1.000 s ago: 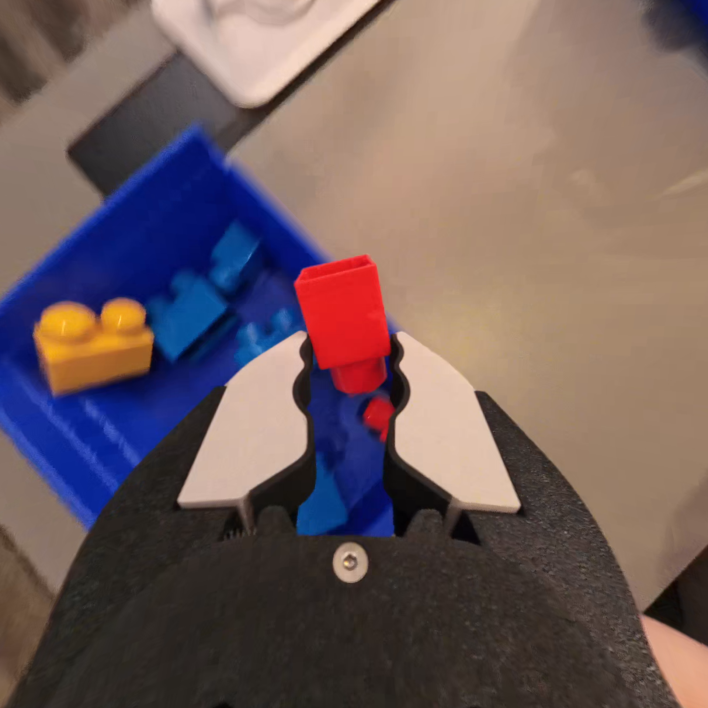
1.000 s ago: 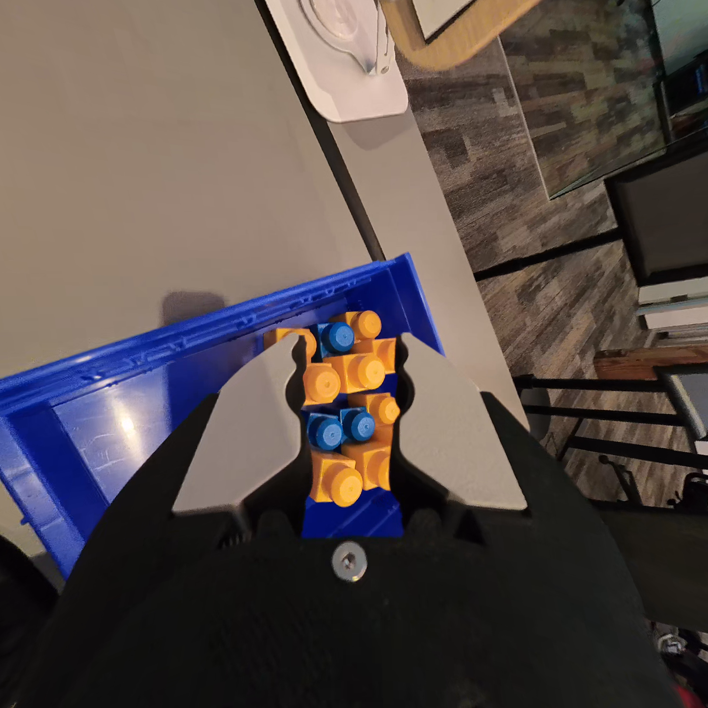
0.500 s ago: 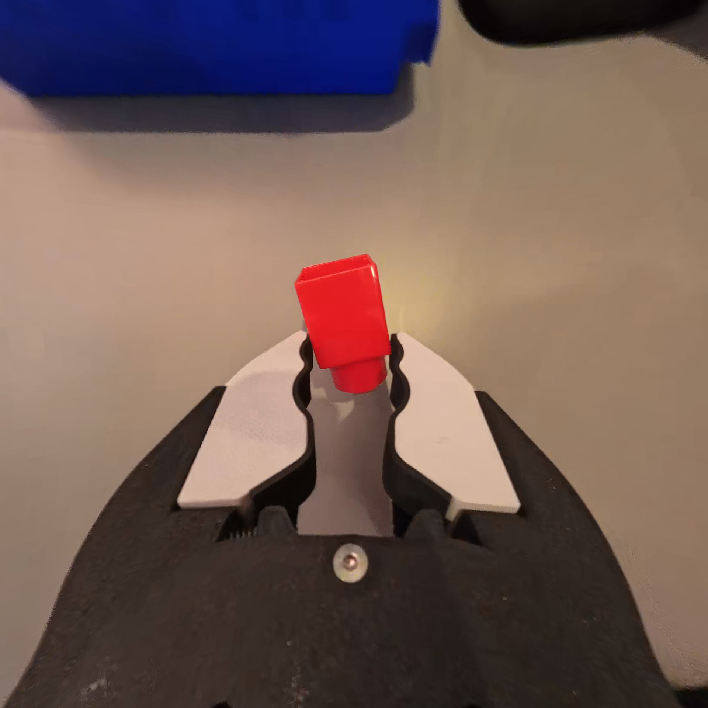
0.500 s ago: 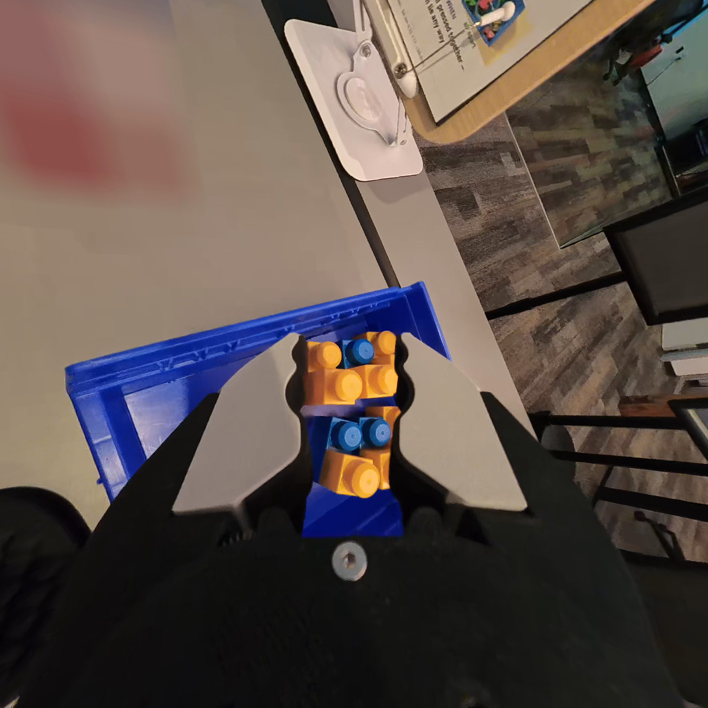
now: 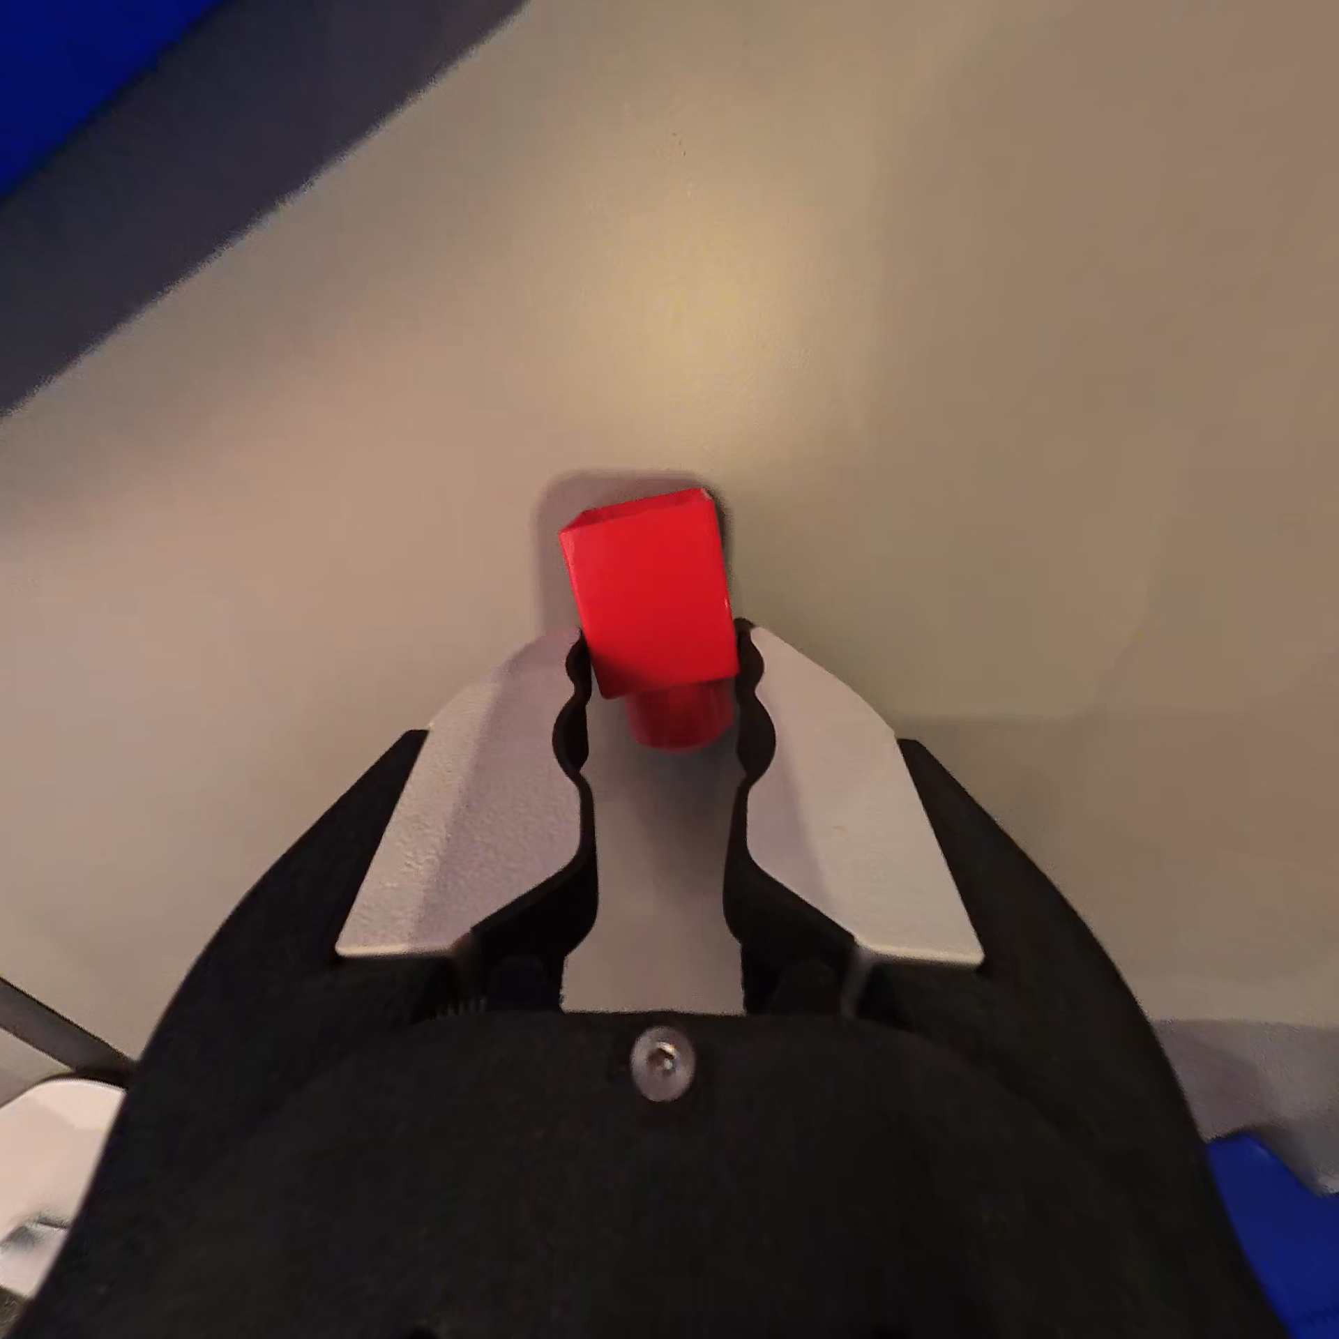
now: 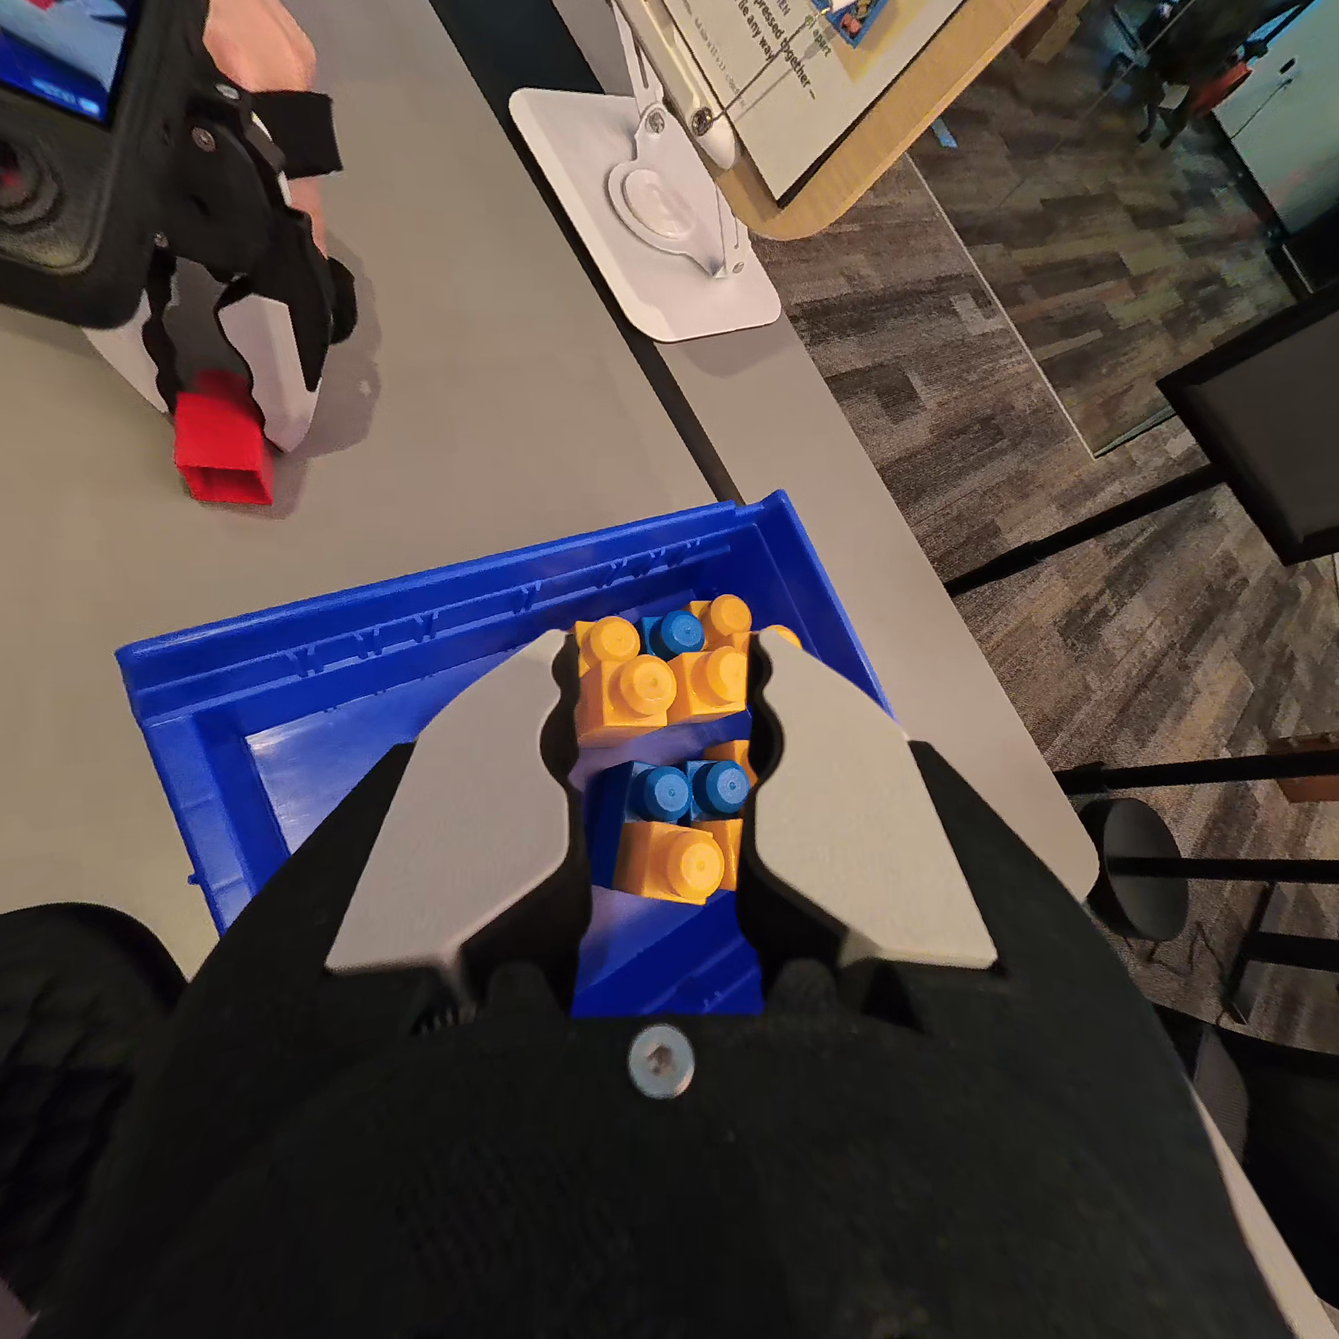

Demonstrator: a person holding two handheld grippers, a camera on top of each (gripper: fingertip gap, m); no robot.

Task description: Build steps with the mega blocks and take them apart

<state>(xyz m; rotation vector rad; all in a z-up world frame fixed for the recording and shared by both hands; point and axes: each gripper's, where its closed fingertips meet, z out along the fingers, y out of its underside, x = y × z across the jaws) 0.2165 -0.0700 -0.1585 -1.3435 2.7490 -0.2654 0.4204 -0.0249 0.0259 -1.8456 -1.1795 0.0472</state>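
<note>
My left gripper is shut on a small red block, held stud toward the camera, just above the grey table; I cannot tell if it touches. The right wrist view shows that gripper and the red block at the upper left. My right gripper is open and empty, hovering over a blue bin. Orange blocks and a blue block lie in the bin's right end, partly hidden by my fingers.
A white stand base with a sign board sits at the table's far edge. The table edge runs just right of the bin, with floor beyond. Another blue bin's corner shows at the top left. A hand holds the left gripper. Tip to tip, the grippers are about 30 centimeters apart.
The left gripper has carried the red block away from its bin and down close to the table. The right gripper has stayed open and drawn back a little above its bin.
</note>
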